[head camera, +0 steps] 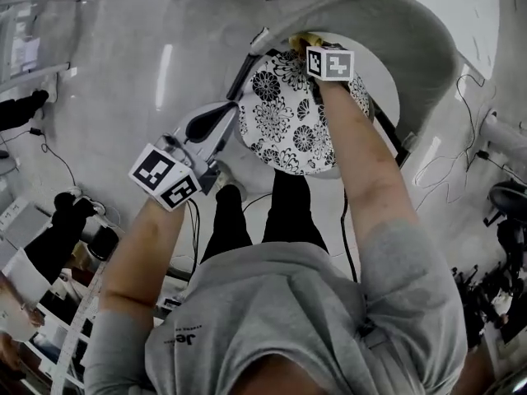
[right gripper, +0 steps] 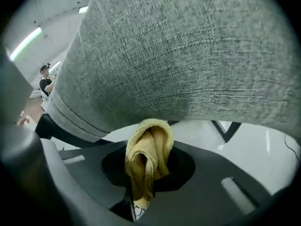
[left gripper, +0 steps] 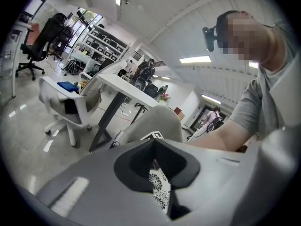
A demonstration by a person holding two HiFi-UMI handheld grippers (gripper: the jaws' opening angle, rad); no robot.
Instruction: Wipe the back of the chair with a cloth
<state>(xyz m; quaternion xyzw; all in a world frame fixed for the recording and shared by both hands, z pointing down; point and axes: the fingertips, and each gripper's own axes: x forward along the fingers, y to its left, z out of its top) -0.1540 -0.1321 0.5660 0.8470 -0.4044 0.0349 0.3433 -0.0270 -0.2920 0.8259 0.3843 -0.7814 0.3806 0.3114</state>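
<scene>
As the nearer right tool [right gripper: 141, 192] pinched the cloth [right gripper: 148, 147] against the chair back [right gripper: 188, 55] ahead, the left tool [head camera: 233, 107] hung pressed together.

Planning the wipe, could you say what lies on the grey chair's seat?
A round black-and-white floral cushion; the person's arm hides part, and the seat beneath is covered.

Head view: right hand-held gripper [head camera: 313, 46] jaws are hidden behind its own marker cube. The cloth [head camera: 303, 40] shows only as a yellow sliver at the chair back [head camera: 395, 31] rim. Chair base is hidden under the floral seat cushion [head camera: 296, 113].
Right gripper view: chair back fills the top, cut off by the frame edge. Cloth's lower end drops out of sight between the jaws.
Left gripper view: seat cushion is just a strip through the jaw gap. Shelves [left gripper: 101, 44] too small to read.
</scene>
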